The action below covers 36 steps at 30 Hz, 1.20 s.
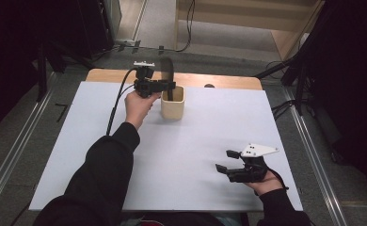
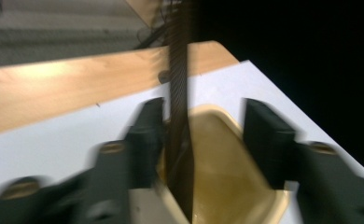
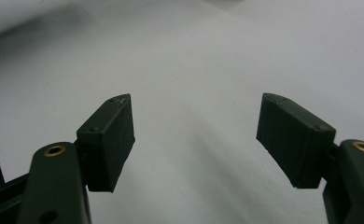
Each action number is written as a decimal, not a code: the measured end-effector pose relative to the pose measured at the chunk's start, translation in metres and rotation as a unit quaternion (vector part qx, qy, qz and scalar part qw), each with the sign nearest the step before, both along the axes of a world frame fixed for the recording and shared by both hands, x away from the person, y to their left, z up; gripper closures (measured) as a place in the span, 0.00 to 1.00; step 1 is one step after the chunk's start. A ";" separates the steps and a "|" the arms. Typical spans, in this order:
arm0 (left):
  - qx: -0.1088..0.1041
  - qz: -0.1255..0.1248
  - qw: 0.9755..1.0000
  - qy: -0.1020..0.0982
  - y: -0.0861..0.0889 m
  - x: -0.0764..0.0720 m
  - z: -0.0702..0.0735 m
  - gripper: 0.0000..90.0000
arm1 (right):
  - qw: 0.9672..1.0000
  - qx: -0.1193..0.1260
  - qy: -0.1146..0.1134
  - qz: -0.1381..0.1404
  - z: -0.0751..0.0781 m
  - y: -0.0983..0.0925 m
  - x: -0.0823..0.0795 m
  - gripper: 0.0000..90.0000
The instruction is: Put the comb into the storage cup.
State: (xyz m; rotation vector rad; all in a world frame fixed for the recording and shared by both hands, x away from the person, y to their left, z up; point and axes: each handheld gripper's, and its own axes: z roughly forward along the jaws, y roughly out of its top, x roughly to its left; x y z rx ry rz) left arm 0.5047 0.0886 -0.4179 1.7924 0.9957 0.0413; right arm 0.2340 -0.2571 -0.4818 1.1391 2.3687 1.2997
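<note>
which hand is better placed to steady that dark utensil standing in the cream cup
Left. The left claw sits right at the cream cup, its open jaws on either side of the dark utensil. The right claw rests open over bare table, far from the cup.

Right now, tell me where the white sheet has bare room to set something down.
Bare: the wide stretch between the cream cup and the right gripper, and the sheet's left edge. Crowded: the far middle, where the left gripper stands open around a dark utensil in the cup.
</note>
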 end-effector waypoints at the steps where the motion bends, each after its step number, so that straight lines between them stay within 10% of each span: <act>1: -0.007 0.001 1.000 0.008 0.003 0.002 0.000 0.40 | 1.000 0.000 0.000 0.000 0.000 0.000 0.000 0.29; 36: -0.005 -0.038 0.999 0.031 0.057 -0.031 0.002 0.37 | 1.000 -0.003 0.003 -0.001 -0.001 0.002 0.004 0.29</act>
